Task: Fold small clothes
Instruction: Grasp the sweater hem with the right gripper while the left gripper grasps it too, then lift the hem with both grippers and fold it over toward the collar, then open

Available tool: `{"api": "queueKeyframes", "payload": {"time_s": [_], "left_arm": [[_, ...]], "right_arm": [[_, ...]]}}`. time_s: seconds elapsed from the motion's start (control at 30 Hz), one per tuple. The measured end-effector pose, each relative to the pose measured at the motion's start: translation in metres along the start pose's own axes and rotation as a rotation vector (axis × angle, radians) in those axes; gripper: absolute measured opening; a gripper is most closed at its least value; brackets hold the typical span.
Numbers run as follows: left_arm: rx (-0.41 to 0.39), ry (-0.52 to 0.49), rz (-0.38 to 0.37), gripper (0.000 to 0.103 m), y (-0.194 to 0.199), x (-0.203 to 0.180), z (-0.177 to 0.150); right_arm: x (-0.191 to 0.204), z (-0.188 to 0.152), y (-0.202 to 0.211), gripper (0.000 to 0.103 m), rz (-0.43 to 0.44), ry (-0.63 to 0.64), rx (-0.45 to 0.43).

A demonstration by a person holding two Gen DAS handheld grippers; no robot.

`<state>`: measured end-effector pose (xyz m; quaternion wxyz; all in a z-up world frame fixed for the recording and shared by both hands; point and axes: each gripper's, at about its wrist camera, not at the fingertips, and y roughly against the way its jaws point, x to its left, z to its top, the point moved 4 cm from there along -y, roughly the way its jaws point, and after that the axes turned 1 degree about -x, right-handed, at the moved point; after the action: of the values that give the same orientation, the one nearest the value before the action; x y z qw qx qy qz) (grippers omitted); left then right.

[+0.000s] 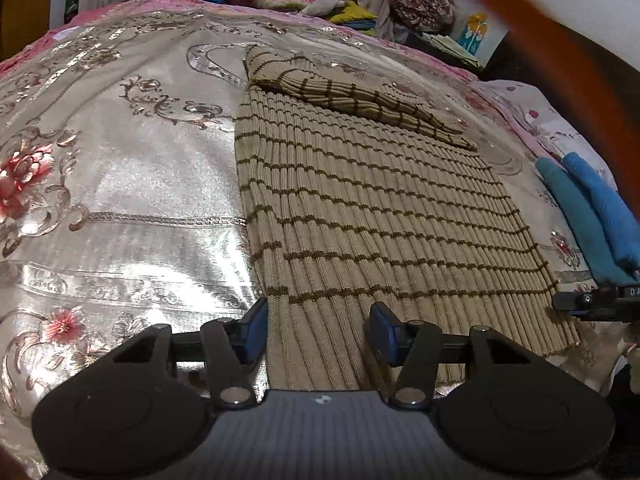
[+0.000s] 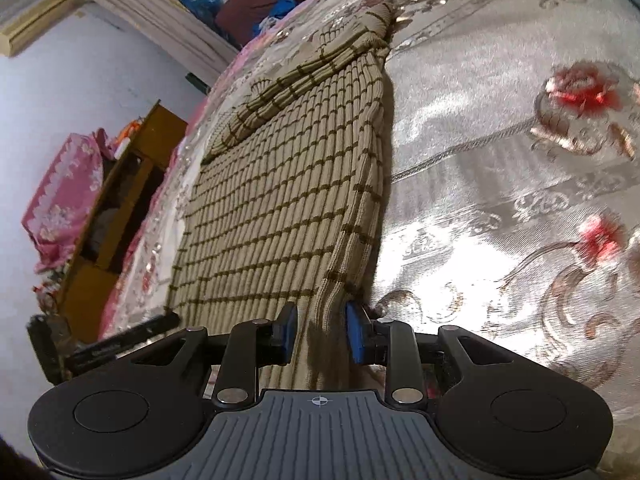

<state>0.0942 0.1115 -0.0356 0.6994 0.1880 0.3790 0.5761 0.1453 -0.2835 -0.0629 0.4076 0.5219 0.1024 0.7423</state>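
Two grippers meet a striped sweater [image 1: 372, 208] lying mid-frame on the shiny bedspread [image 1: 132, 200]: the left gripper [image 1: 318, 334] gapes over its near hem at lower centre, while the right gripper [image 2: 320, 334] pinches a raised fold of its edge.

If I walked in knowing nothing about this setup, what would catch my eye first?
Probably the tan ribbed sweater with thin dark stripes, spread flat on a shiny silver bedspread patterned with pink flowers, one sleeve folded across its far end. Next, the two black grippers with blue pads at its near hem: the left gripper open over the cloth, the right gripper with a ridge of the sweater's edge between its pads.
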Motion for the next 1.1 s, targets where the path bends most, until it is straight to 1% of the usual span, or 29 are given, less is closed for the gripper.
{"api": "queueKeyframes", "payload": {"time_s": [0.1,0.17,0.23,0.27,0.3,0.33,0.4,0.5,0.6,0.7,0.8,0.9,1.0,1.1], "left_arm": [[-0.001,0.025,-0.012,0.057,0.001,0.003,0.001],[-0.006,0.031,-0.009,0.056,0.001,0.003,0.001],[-0.008,0.035,0.0,0.049,0.001,0.004,0.001],[-0.009,0.042,0.002,0.046,0.001,0.005,0.002],[-0.013,0.054,-0.004,0.039,0.002,0.007,0.002],[-0.015,0.076,-0.021,0.028,0.002,0.01,0.003],[-0.015,0.121,-0.053,0.02,0.002,0.016,0.003],[-0.026,0.155,-0.078,0.014,0.004,0.019,0.005],[-0.054,0.186,-0.114,0.012,0.008,0.021,0.008],[-0.091,0.251,-0.178,0.012,0.013,0.025,0.015],[-0.133,0.306,-0.239,0.011,0.015,0.028,0.026],[-0.173,0.336,-0.284,0.011,0.016,0.027,0.041],[-0.213,0.348,-0.307,0.011,0.014,0.027,0.057],[-0.247,0.342,-0.315,0.011,0.011,0.029,0.07]], "right_arm": [[-0.003,0.002,-0.003,0.028,0.029,-0.034,-0.002],[-0.002,0.002,-0.005,0.027,0.035,-0.032,0.0],[-0.001,0.002,-0.006,0.022,0.039,-0.033,0.004],[-0.002,0.002,-0.007,0.017,0.041,-0.039,0.006],[-0.003,0.002,-0.008,0.014,0.043,-0.047,0.009],[-0.005,0.002,-0.008,0.013,0.049,-0.059,0.01],[-0.008,0.002,-0.007,0.01,0.06,-0.083,0.008],[-0.009,0.003,-0.005,0.009,0.091,-0.118,-0.005],[-0.008,0.006,0.0,0.008,0.143,-0.163,-0.043],[-0.007,0.011,0.008,0.008,0.219,-0.221,-0.094],[-0.005,0.018,0.016,0.008,0.264,-0.254,-0.146],[-0.006,0.028,0.024,0.008,0.304,-0.291,-0.205],[-0.006,0.038,0.028,0.008,0.328,-0.312,-0.253],[-0.005,0.046,0.026,0.007,0.338,-0.319,-0.279]]}}
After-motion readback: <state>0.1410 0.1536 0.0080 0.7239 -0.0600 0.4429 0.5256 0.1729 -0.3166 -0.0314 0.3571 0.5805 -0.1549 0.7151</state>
